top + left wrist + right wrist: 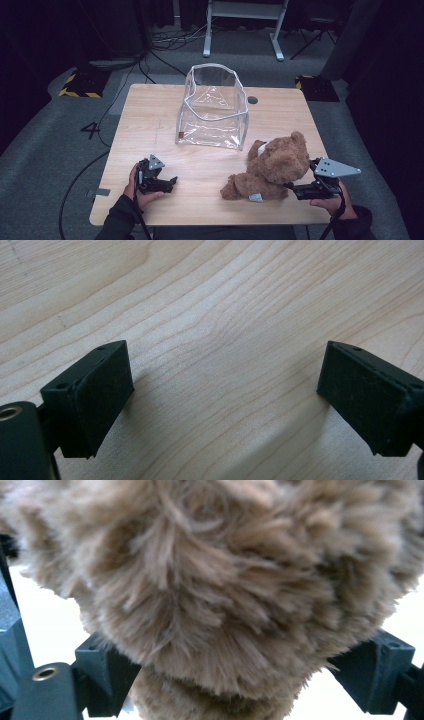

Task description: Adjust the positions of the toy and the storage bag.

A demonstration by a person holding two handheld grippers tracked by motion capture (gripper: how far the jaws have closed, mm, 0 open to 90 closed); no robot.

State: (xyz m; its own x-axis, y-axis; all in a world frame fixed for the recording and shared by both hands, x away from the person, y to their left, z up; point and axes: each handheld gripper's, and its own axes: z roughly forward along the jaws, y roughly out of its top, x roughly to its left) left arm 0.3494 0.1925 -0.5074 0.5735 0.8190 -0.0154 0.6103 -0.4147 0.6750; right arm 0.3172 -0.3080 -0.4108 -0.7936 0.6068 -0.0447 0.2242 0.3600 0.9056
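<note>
**Teddy bear between my right tongs, left tongs bare over the wood**

My right tongs (292,189) sit at the near right of the tabletop (150,125), pushed up against the back of the brown teddy bear (272,167). In the right gripper view the bear's fur (215,590) bulges between my two jaws, which stand wide apart on either side of it; I cannot tell whether the pads actually press into the fur or merely flank it. The grey three-cornered plate (336,168) rides on top of this gripper, and my right hand (330,202) holds it from below.

The bear lies slumped on the near right part of the tabletop, its head toward the far right and its legs toward the middle. A small white tag (256,198) shows at its near edge.

My left tongs (172,181) rest low at the near left, well apart from the bear, held in my left hand (137,187). In the left gripper view the jaws stand wide apart with just the pale wood grain (220,340) between them.

A clear plastic bag (212,107) with a white-edged rim stands open and upright toward the far middle of the tabletop, apart from the bear and from both tongs. Beyond the tabletop, cables (170,42) trail across the grey floor.
</note>
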